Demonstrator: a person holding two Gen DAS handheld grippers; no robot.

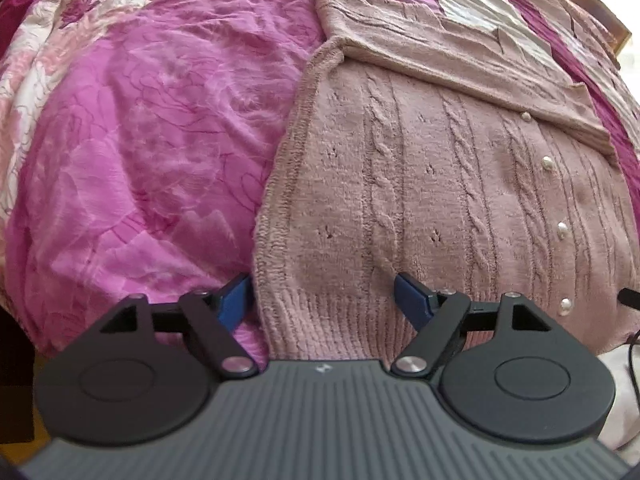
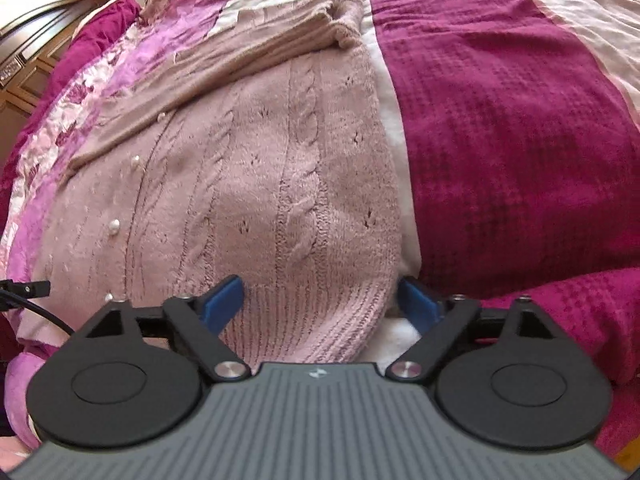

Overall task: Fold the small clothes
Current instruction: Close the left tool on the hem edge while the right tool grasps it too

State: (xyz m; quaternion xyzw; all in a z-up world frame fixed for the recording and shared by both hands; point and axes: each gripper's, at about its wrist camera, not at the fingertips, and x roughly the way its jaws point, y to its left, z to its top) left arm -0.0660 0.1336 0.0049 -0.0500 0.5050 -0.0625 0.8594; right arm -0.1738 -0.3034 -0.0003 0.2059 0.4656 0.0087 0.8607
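We see one pink cable-knit cardigan [image 1: 460, 184] lying flat on the bed [image 1: 132, 140], on a pink and magenta bedspread, with its sleeves already folded across the upper part and its ribbed hem nearest to us. The left hand-held gripper [image 1: 324, 300] stands released over the hem's left corner: one blue finger sits off the edge over the bedspread, the other over the knit, and neither presses on the fabric. The right hand-held gripper [image 2: 320, 304] is likewise released, straddling the hem's right corner, one finger over the ribbing and one beyond the edge.

We judge the next step to be pinching both hem corners and carrying them up toward the folded sleeves.

What could go wrong, in our view:
- The outer fingers may catch the bedspread along with the knit, since both lie just beside the edge, and drag the cover into the fold.
- A pinch may take only the top layer of the cardigan, so the front lifts and the back stays behind.
- Uneven lifting by the two hands could skew the fold or pull the sleeves [image 1: 460, 56] loose.
- The thick, soft knit may slip from a shallow grip.

Our count: one cardigan, two grippers, four pearl buttons [image 1: 563, 230] showing in the left view, one bed.
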